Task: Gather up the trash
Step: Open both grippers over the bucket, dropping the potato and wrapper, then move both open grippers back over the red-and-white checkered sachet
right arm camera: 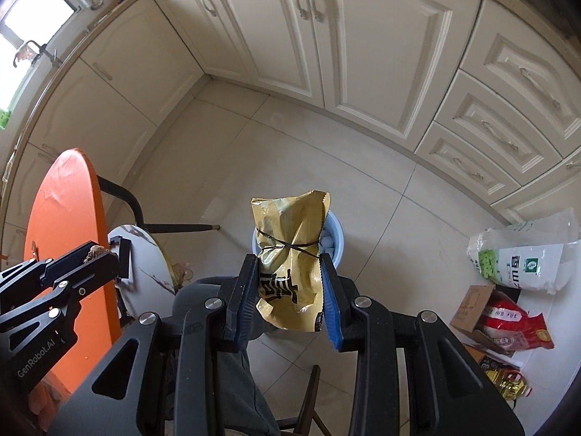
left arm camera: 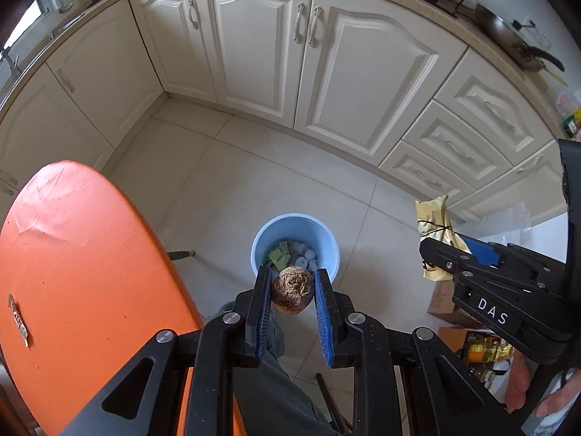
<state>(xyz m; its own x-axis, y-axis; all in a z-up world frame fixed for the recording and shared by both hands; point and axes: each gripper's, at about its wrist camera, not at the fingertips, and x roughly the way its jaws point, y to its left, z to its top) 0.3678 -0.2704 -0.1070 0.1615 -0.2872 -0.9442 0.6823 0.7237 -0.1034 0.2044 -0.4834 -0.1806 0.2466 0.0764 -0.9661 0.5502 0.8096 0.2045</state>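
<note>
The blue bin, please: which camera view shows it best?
The left wrist view: the bin shows its open rim and the trash inside, just beyond the left gripper. In the right wrist view the gold bag hides most of it.

I see matt black plastic on my left tool [left arm camera: 292, 283], with ribbed blue pads [left arm camera: 323, 312] and shiny metal pivot pins. It pinches a rough, fibrous brown lump [left arm camera: 292, 289]. My right tool [right arm camera: 289, 283] clamps a glossy gold foil snack bag [right arm camera: 288, 254], creased and tied with a thin dark band. The bin [left arm camera: 328, 243] below looks like smooth pale-blue plastic. The tabletop [left arm camera: 80, 254] carries a smooth orange covering, slightly wrinkled. The floor tiles [left arm camera: 254, 167] are glazed with a soft sheen. The cabinet doors [left arm camera: 250, 47] have a cream satin finish and metal handles.
</note>
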